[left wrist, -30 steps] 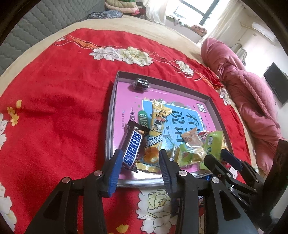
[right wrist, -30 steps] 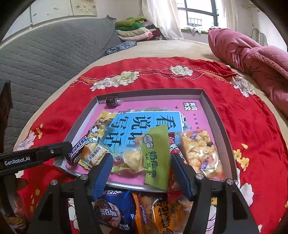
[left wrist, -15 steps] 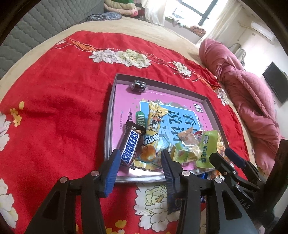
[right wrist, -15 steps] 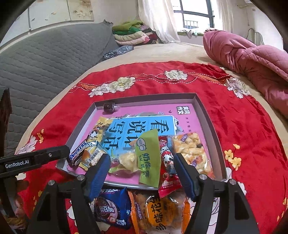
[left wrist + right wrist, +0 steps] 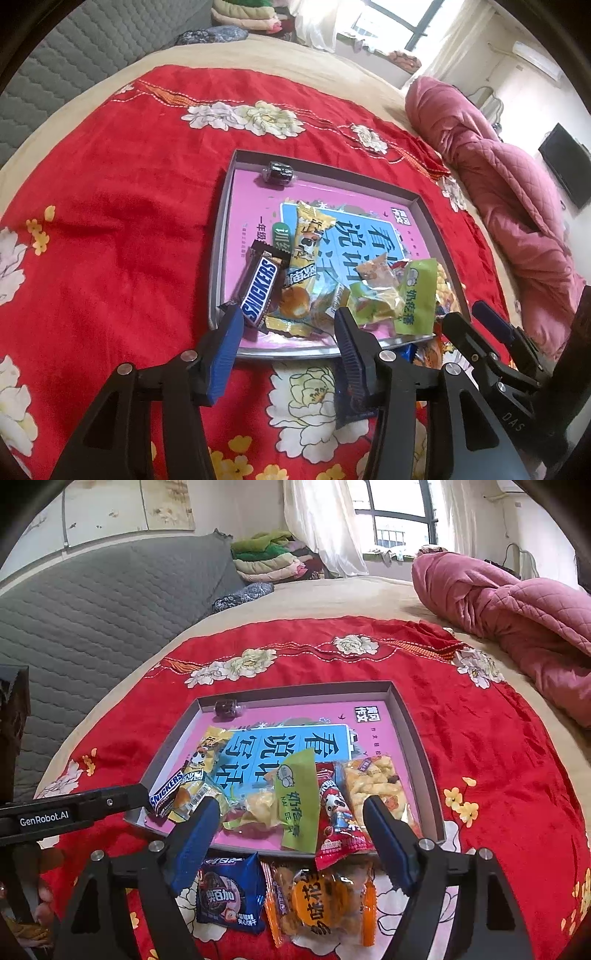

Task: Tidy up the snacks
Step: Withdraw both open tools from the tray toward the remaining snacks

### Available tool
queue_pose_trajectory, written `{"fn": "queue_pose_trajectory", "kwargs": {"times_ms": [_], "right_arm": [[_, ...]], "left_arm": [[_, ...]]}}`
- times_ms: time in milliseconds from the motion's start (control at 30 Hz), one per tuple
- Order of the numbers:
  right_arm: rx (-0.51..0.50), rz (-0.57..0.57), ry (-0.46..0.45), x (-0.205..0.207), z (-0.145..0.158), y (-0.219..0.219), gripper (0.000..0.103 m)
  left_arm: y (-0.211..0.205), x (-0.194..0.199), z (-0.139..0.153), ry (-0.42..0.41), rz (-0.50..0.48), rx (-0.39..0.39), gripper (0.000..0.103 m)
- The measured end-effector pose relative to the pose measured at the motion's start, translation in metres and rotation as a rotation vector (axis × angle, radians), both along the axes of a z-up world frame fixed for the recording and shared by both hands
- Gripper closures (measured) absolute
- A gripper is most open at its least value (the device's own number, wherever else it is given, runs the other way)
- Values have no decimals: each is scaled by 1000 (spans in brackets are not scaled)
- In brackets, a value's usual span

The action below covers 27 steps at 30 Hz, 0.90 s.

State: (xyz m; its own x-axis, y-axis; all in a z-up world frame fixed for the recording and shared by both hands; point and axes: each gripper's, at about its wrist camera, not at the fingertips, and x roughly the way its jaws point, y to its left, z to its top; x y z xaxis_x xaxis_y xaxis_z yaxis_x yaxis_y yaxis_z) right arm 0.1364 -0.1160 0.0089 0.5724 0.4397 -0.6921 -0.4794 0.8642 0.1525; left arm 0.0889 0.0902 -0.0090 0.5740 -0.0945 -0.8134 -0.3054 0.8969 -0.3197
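Through my left wrist camera I look down on the shallow grey tray [image 5: 221, 236] lying on the red floral blanket [image 5: 110, 206]. Most snacks are already inside it, crowded at its near end: the Snickers bar [image 5: 260, 291] at the near left, the yellow bun packet [image 5: 304, 266] beside it, the green packet [image 5: 415, 295] to the right, and a small dark candy [image 5: 279, 172] alone at the far edge. My left gripper [image 5: 286, 341] hangs just short of the near rim, its jaws opening, with nothing between the pads and nothing touched.

Through my right wrist camera the unfinished part shows. The blue cookie packet [image 5: 231, 895] and the orange packet [image 5: 319, 897] lie on the blanket just outside the near rim, and the red packet [image 5: 338, 812] hangs half over that rim. I judge the job mostly done, with these three left to settle. My right gripper [image 5: 291, 840] hovers above them, jaws opening wide, gripping nothing. The left gripper's finger reaches in from the left near the Snickers bar.
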Motion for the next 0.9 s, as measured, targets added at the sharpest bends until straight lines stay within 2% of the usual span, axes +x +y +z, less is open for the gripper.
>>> {"fn": "queue_pose_trajectory", "kwargs": {"times_ms": [333, 900], "right_arm": [[8, 2, -7, -9, 6, -12, 23], [13, 0, 25, -23, 3, -34, 23]], "left_arm": [[-5, -7, 6, 2, -2, -4, 50], [-42, -16, 7, 35, -88, 7, 49]]}}
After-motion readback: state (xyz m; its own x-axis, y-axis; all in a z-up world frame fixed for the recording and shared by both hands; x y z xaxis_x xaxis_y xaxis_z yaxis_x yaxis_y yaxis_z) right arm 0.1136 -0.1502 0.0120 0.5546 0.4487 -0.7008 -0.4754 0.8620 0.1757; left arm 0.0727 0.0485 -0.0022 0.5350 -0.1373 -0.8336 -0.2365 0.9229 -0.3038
